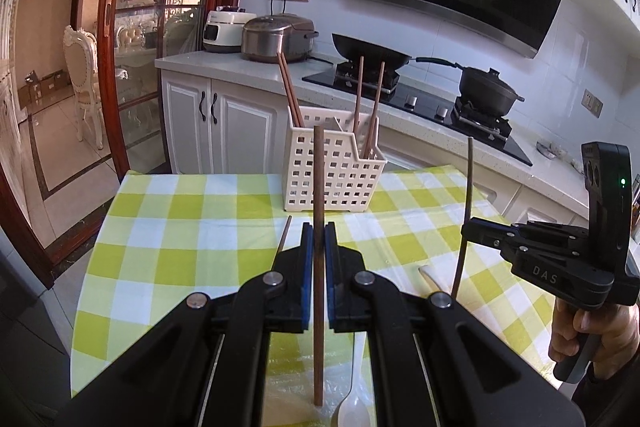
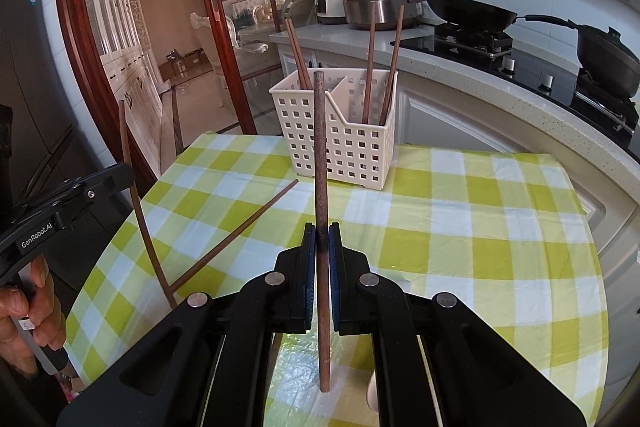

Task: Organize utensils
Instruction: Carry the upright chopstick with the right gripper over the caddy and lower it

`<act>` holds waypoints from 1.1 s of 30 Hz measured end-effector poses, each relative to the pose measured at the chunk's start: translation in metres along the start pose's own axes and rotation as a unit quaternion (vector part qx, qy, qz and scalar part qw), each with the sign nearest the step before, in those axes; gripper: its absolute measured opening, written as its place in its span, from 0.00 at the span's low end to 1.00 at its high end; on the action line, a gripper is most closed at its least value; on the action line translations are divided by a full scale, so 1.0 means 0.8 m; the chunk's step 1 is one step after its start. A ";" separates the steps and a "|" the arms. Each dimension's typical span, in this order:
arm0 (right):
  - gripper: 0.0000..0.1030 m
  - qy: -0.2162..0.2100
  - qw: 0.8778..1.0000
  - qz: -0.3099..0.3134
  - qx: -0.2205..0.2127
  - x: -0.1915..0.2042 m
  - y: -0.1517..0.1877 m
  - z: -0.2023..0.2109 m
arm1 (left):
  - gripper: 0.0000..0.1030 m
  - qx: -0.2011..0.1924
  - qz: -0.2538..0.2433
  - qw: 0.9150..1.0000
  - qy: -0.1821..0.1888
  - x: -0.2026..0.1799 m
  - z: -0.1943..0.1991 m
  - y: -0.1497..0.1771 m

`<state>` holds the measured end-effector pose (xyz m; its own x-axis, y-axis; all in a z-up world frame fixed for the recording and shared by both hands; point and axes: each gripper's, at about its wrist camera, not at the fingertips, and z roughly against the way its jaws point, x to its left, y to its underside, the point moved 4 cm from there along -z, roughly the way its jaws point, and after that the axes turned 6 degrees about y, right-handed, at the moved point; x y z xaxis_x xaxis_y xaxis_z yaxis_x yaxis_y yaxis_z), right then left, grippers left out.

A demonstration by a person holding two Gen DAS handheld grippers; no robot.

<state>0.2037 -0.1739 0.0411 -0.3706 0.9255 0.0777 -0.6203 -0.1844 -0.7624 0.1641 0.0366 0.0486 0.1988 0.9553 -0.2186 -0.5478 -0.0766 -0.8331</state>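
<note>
My left gripper (image 1: 319, 227) is shut on a brown chopstick (image 1: 318, 187), held upright above the checked tablecloth. My right gripper (image 2: 321, 227) is shut on another brown chopstick (image 2: 320, 155), also upright. Each gripper shows in the other's view: the right one (image 1: 466, 227) at the right, the left one (image 2: 128, 171) at the left. A white perforated utensil basket (image 1: 332, 167) (image 2: 340, 139) stands at the table's far edge with several chopsticks in its two compartments. One loose chopstick (image 2: 240, 233) lies on the cloth. A white spoon (image 1: 352, 407) lies under the left gripper.
The round table has a green and white checked cloth (image 2: 480, 227). Behind it runs a counter with rice cookers (image 1: 276, 39), a wok (image 1: 368, 51) and a black pot (image 1: 486, 87) on the stove. A wood-framed glass door (image 1: 116, 27) is at the left.
</note>
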 end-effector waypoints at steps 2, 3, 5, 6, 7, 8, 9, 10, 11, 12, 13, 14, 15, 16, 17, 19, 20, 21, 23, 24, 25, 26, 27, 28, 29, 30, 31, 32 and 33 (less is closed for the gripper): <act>0.06 0.000 1.000 0.000 -0.002 0.000 0.000 0.004 | 0.05 -0.006 0.001 1.000 0.000 -0.001 0.006 -0.002; 0.06 -0.001 1.000 0.000 -0.003 0.000 0.000 0.005 | 0.05 -0.007 0.002 1.000 0.001 -0.001 0.007 -0.003; 0.06 -0.001 1.000 0.000 -0.003 0.001 0.000 0.006 | 0.05 -0.010 0.004 1.000 0.002 -0.002 0.010 -0.004; 0.06 -0.001 1.000 0.001 -0.003 0.001 0.000 0.007 | 0.05 -0.010 0.003 1.000 0.003 -0.002 0.010 -0.004; 0.06 -0.002 1.000 0.002 -0.004 0.002 0.000 0.009 | 0.05 -0.011 0.002 1.000 0.004 -0.004 0.011 -0.005; 0.06 -0.002 1.000 0.003 -0.005 0.002 0.000 0.009 | 0.05 -0.010 0.001 1.000 0.004 -0.004 0.011 -0.005; 0.06 -0.001 1.000 0.002 -0.006 0.002 -0.001 0.010 | 0.05 -0.010 0.002 1.000 0.004 -0.004 0.010 -0.005; 0.06 -0.001 1.000 0.000 -0.007 0.001 -0.001 0.011 | 0.05 -0.010 0.002 1.000 0.005 -0.004 0.010 -0.005; 0.06 -0.002 1.000 -0.002 -0.007 0.000 -0.002 0.012 | 0.05 -0.011 0.002 1.000 0.006 -0.004 0.010 -0.006; 0.06 -0.002 1.000 -0.002 -0.007 0.000 -0.002 0.012 | 0.05 -0.011 0.003 1.000 0.007 -0.005 0.010 -0.007; 0.06 -0.002 1.000 -0.002 -0.008 -0.001 -0.002 0.012 | 0.05 -0.012 0.002 1.000 0.007 -0.005 0.010 -0.008; 0.06 -0.001 1.000 -0.001 -0.008 -0.002 -0.004 0.013 | 0.05 -0.012 0.001 1.000 0.008 -0.005 0.010 -0.009; 0.06 -0.001 1.000 -0.002 -0.009 -0.002 -0.005 0.014 | 0.05 -0.012 0.000 1.000 0.007 -0.005 0.010 -0.011; 0.06 -0.002 1.000 -0.003 -0.010 -0.003 -0.006 0.015 | 0.05 -0.012 0.000 1.000 0.008 -0.004 0.009 -0.012; 0.06 -0.004 1.000 -0.003 -0.011 -0.003 -0.008 0.015 | 0.05 -0.012 0.000 1.000 0.011 -0.005 0.008 -0.015; 0.06 -0.005 1.000 -0.003 -0.012 -0.004 -0.013 0.016 | 0.05 -0.011 -0.001 1.000 0.015 -0.003 0.005 -0.022; 0.06 -0.006 1.000 -0.003 -0.012 -0.004 -0.016 0.017 | 0.05 -0.012 -0.001 1.000 0.016 -0.002 0.003 -0.025; 0.06 -0.007 1.000 -0.003 -0.013 -0.005 -0.020 0.017 | 0.05 -0.013 -0.002 1.000 0.017 -0.002 0.002 -0.031; 0.06 -0.011 1.000 -0.005 -0.015 -0.008 -0.030 0.017 | 0.05 -0.014 -0.002 1.000 0.020 -0.001 -0.001 -0.041; 0.06 -0.012 1.000 -0.005 -0.015 -0.008 -0.033 0.017 | 0.05 -0.015 -0.002 1.000 0.020 0.000 -0.002 -0.046; 0.06 -0.013 1.000 -0.005 -0.016 -0.010 -0.039 0.017 | 0.05 -0.015 -0.003 1.000 0.021 0.000 -0.003 -0.052; 0.06 -0.012 1.000 -0.004 -0.018 -0.011 -0.045 0.017 | 0.05 -0.016 -0.004 1.000 0.022 0.000 -0.004 -0.057; 0.06 -0.012 1.000 -0.004 -0.019 -0.012 -0.050 0.017 | 0.05 -0.018 -0.007 1.000 0.023 0.000 -0.006 -0.066; 0.06 -0.011 1.000 -0.003 -0.021 -0.014 -0.056 0.017 | 0.05 -0.019 -0.009 1.000 0.023 -0.001 -0.007 -0.072; 0.06 -0.010 1.000 -0.002 -0.023 -0.015 -0.063 0.017 | 0.05 -0.020 -0.012 0.999 0.023 -0.002 -0.009 -0.079; 0.06 -0.010 1.000 -0.001 -0.024 -0.017 -0.068 0.016 | 0.05 -0.022 -0.015 0.999 0.023 -0.003 -0.011 -0.088; 0.06 -0.010 1.000 -0.001 -0.025 -0.018 -0.074 0.015 | 0.05 -0.024 -0.018 0.999 0.022 -0.004 -0.012 -0.096; 0.06 -0.009 1.000 0.000 -0.027 -0.020 -0.079 0.015 | 0.05 -0.027 -0.020 0.999 0.022 -0.005 -0.014 -0.106; 0.06 -0.007 1.000 0.001 -0.029 -0.022 -0.087 0.013 | 0.05 -0.029 -0.022 0.999 0.022 -0.005 -0.016 -0.114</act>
<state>0.2460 -0.1812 0.0994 -0.3810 0.9206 0.0853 -0.5789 -0.1656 -0.7984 0.2231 0.0360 0.1190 0.2584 0.9447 -0.2019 -0.4902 -0.0519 -0.8701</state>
